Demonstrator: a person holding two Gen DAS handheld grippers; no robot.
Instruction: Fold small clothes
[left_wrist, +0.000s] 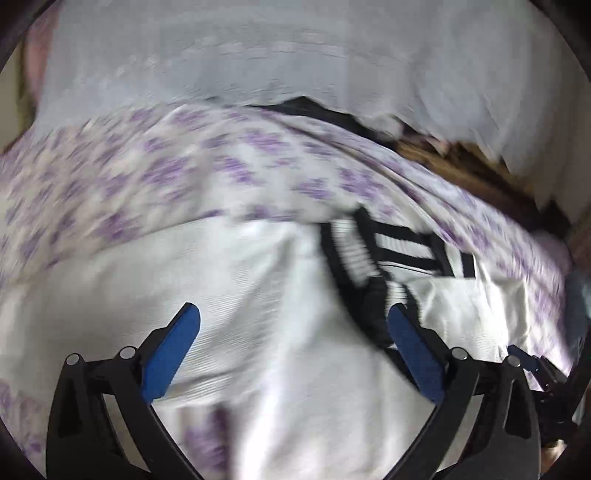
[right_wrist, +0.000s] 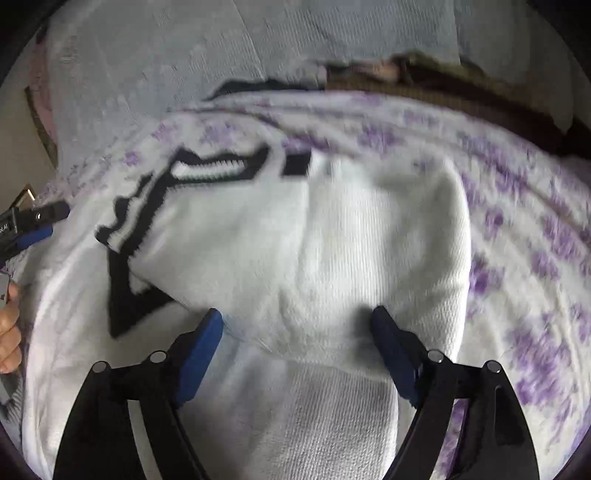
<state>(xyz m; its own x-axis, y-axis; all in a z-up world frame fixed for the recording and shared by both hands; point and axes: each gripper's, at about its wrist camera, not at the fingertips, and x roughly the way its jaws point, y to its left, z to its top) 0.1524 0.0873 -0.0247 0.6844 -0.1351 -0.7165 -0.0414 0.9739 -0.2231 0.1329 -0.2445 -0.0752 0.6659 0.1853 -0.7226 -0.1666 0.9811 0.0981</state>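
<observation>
On the purple-flowered bedsheet (right_wrist: 535, 258) lies the white knit garment (right_wrist: 332, 240) with black trim. Above it, the right gripper (right_wrist: 297, 328) has jaws spread wide, holding nothing; the left gripper (left_wrist: 293, 325) likewise released. A pale blanket (left_wrist: 258, 55) lies beyond.

Soft, even daylight fills both fisheye views, heavily motion-blurred, with dark vignetted corners and bowed edges.

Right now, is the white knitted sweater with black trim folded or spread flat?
Partly folded: the white knitted sweater has one part doubled over its body, on the purple-flowered sheet.
</observation>
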